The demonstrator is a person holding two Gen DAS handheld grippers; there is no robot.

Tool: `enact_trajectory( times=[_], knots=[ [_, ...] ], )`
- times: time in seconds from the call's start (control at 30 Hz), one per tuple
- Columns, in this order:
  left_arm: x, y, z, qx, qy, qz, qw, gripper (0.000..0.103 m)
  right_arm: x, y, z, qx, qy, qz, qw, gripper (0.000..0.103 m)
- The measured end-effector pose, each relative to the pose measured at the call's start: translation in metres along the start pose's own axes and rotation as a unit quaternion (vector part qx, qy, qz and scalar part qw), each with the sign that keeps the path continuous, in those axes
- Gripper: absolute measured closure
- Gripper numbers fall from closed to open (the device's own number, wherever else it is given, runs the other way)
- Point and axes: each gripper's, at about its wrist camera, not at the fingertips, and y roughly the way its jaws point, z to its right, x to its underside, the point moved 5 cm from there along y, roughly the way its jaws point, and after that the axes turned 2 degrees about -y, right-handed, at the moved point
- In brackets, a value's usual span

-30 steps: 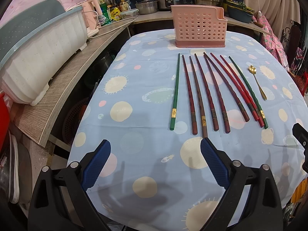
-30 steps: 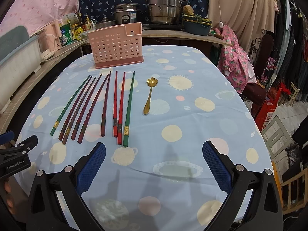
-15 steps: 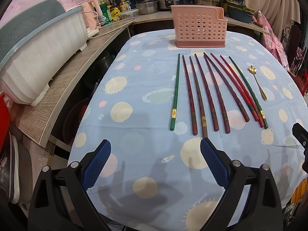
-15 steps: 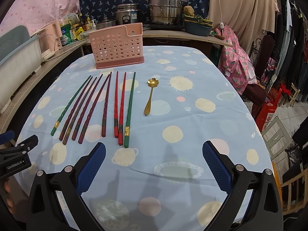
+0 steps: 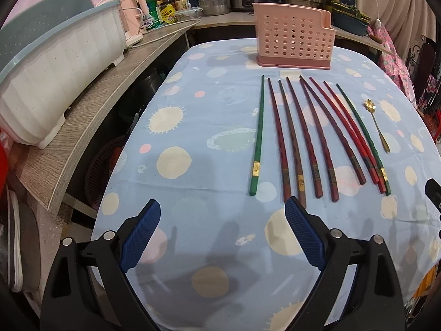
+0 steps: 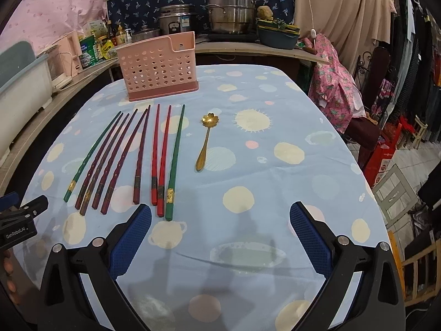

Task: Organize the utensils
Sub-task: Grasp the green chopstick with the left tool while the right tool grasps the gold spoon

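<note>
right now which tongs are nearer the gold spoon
Right. The right tongs sit just below the gold spoon, nearly in line with it; the left tongs are off to its left, beyond the chopsticks.

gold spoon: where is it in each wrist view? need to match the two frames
Left wrist: gold spoon lies at right, just right of the chopsticks.
Right wrist: spoon lies near centre, again right of the chopsticks.
Shared landmark: pink basket, standing beyond the chopstick tips in both.
</note>
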Motion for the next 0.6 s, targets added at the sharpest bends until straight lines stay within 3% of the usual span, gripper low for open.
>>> enact_trajectory(
  times=[0.27,0.43,0.6],
  knots=[
    [-0.014,0.030,0.002,0.012,-0.004,-0.011,0.9999,0.016,-0.022,0.031,0.005,0.002,0.003,0.003,1.000,0.007],
    [-0.017,0.049,0.005,0.019,0.001,-0.023,0.9995,0.026,-0.032,0.056,0.000,-0.002,-0.001,-0.008,1.000,0.016],
    [-0.016,0.061,0.002,0.025,-0.005,-0.038,0.9989,0.030,-0.040,0.081,-0.006,-0.013,0.002,-0.020,1.000,0.024]
  ],
)
